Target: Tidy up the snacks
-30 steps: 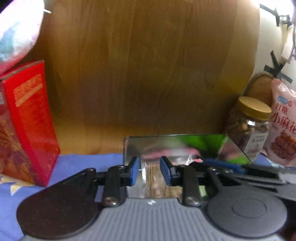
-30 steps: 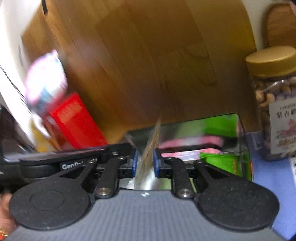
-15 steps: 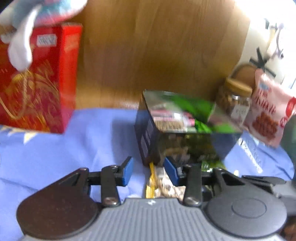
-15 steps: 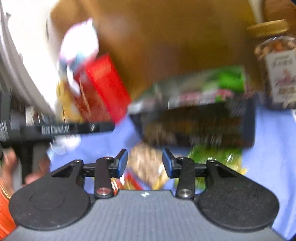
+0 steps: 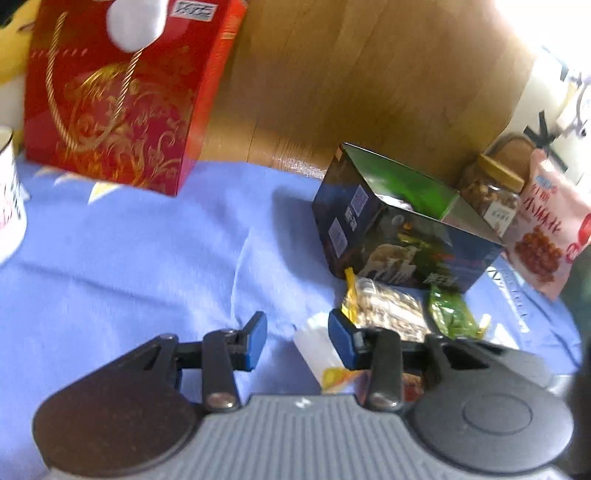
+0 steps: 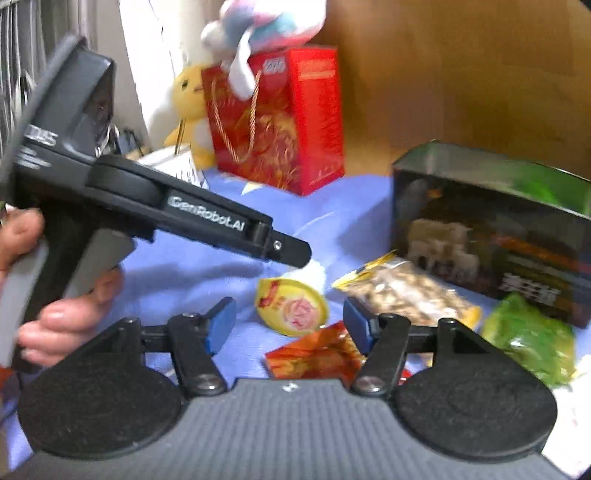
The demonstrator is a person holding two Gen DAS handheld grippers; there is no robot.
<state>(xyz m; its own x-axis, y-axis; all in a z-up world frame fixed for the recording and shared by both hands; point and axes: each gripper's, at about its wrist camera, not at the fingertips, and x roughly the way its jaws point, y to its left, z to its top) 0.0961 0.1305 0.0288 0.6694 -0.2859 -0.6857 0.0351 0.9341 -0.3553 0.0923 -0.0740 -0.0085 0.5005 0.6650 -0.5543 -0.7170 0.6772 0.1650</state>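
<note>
A dark open-topped box (image 5: 402,236) stands on the blue cloth; it also shows in the right wrist view (image 6: 491,229). In front of it lie a clear nut packet (image 6: 406,295), a green packet (image 6: 532,339), a yellow-lidded cup (image 6: 295,306) on its side and a red-orange packet (image 6: 314,358). The nut packet (image 5: 388,306) and green packet (image 5: 450,317) also show in the left wrist view. My left gripper (image 5: 297,336) is open and empty above the cup's white side (image 5: 317,343). My right gripper (image 6: 288,325) is open and empty above the cup and the red-orange packet.
A red gift bag (image 5: 118,92) stands at the back left by a wooden board (image 5: 369,74). A nut jar (image 5: 491,192) and a pink snack bag (image 5: 546,229) stand right of the box. A white mug (image 5: 9,192) sits far left. Plush toys (image 6: 258,22) sit by the bag.
Both grippers have pulled back from over the box and opened. The nut packet they were shut on now lies on the cloth in front of the box.
</note>
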